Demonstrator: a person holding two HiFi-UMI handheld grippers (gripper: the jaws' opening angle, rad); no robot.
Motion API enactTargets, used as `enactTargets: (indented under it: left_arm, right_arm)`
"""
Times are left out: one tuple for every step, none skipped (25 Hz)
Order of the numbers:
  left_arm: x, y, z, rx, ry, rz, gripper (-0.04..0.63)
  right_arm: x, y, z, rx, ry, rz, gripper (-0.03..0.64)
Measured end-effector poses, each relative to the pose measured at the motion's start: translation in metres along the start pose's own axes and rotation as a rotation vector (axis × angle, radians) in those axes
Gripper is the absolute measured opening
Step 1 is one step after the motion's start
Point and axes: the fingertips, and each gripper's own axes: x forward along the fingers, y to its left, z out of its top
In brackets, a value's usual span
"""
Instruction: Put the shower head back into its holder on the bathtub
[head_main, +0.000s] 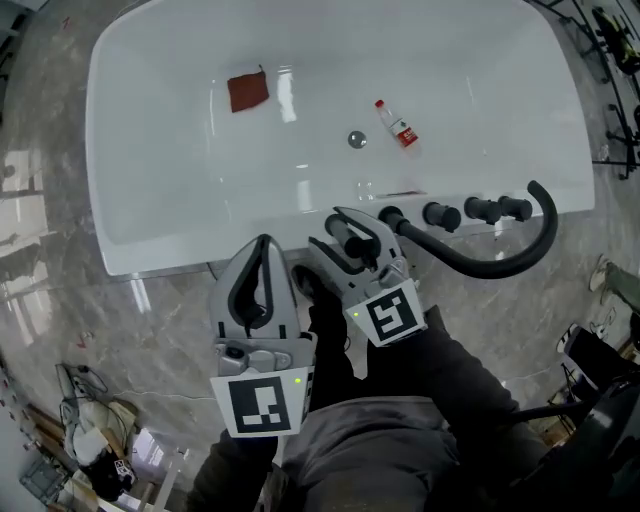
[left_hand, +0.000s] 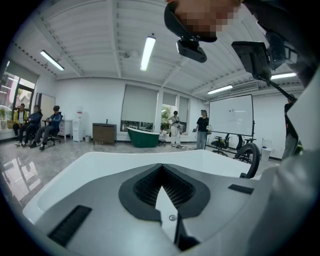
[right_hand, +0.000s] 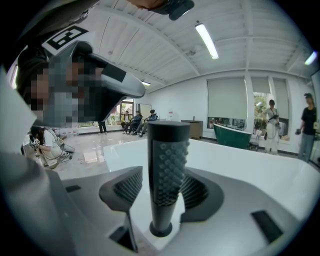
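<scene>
The black shower head (right_hand: 167, 170) stands upright between the jaws of my right gripper (right_hand: 162, 192), its nubbed face towards the camera. In the head view the right gripper (head_main: 342, 238) hovers just short of the near rim of the white bathtub (head_main: 150, 200), shut on the shower head (head_main: 352, 246). Its black hose (head_main: 480, 264) curves right and up past a row of black fittings (head_main: 470, 211) on the rim. I cannot tell which fitting is the holder. My left gripper (head_main: 263, 252) hangs to the left over the floor, shut and holding nothing; its pads (left_hand: 150, 187) meet.
In the tub lie a red cloth (head_main: 248, 92), a small bottle (head_main: 398, 126) and the drain (head_main: 356, 139). Grey marble floor (head_main: 60, 310) surrounds the tub. Clutter (head_main: 95, 430) sits at the lower left and dark gear (head_main: 600, 370) at the right. People stand far off in the room.
</scene>
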Motion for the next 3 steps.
enactTargets:
  left_arm:
    - [0.0011, -0.0027, -0.0018, -0.011, -0.001, -0.014, 0.003]
    - [0.0018, -0.0039, -0.004, -0.018, 0.0, -0.026, 0.003]
    - [0.0023, -0.0044, -0.0063, -0.023, 0.004, -0.038, 0.003]
  right_arm:
    - [-0.0032, -0.0029, -0.0028, 0.006, 0.015, -0.013, 0.224]
    - [-0.005, -0.0049, -0.0058, 0.018, 0.031, -0.025, 0.224]
    - [-0.0062, -0.0063, -0.0088, 0.033, 0.047, -0.037, 0.224]
